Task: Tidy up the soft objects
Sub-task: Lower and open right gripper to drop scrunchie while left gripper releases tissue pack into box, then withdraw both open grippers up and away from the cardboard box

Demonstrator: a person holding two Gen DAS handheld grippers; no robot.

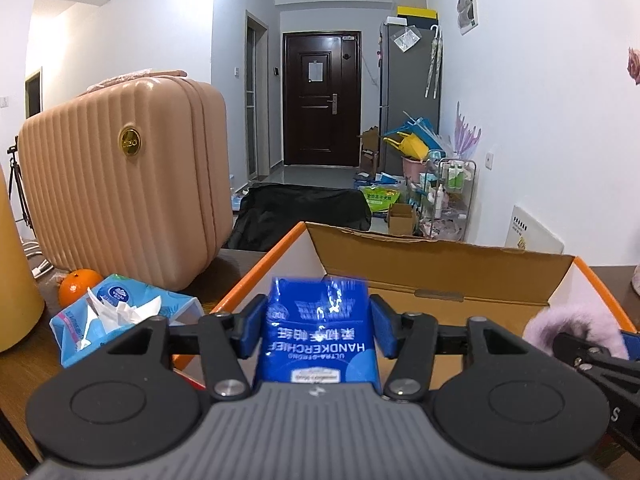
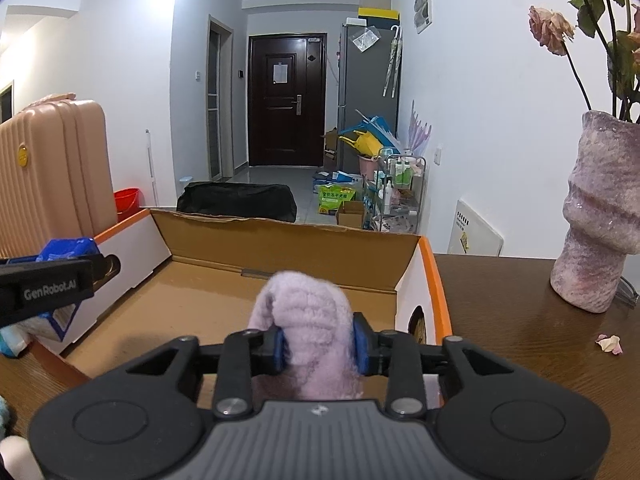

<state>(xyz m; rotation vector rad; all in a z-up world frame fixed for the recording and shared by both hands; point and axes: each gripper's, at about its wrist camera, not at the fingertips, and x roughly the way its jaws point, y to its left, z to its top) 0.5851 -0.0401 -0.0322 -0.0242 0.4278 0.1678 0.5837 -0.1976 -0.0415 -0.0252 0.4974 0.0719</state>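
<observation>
A blue handkerchief pack (image 1: 316,332) stands between the blue pads of my left gripper (image 1: 318,320). Its top is blurred, and the pads flank it without squeezing. It hangs over the near left corner of an open cardboard box (image 1: 440,248) with orange edges. My right gripper (image 2: 318,344) is shut on a fluffy lilac soft thing (image 2: 308,312), which bulges above the pads, over the box's (image 2: 280,228) near right part. The lilac thing (image 1: 572,328) shows at the right of the left wrist view. The left gripper (image 2: 48,280) and blue pack (image 2: 68,248) show at the right wrist view's left edge.
A pink ribbed suitcase (image 1: 120,184) stands left of the box, with an orange (image 1: 78,284) and an open tissue pack (image 1: 120,312) before it. A lilac vase (image 2: 600,216) with dried roses and a fallen petal (image 2: 610,343) sit on the brown table (image 2: 520,320) at right.
</observation>
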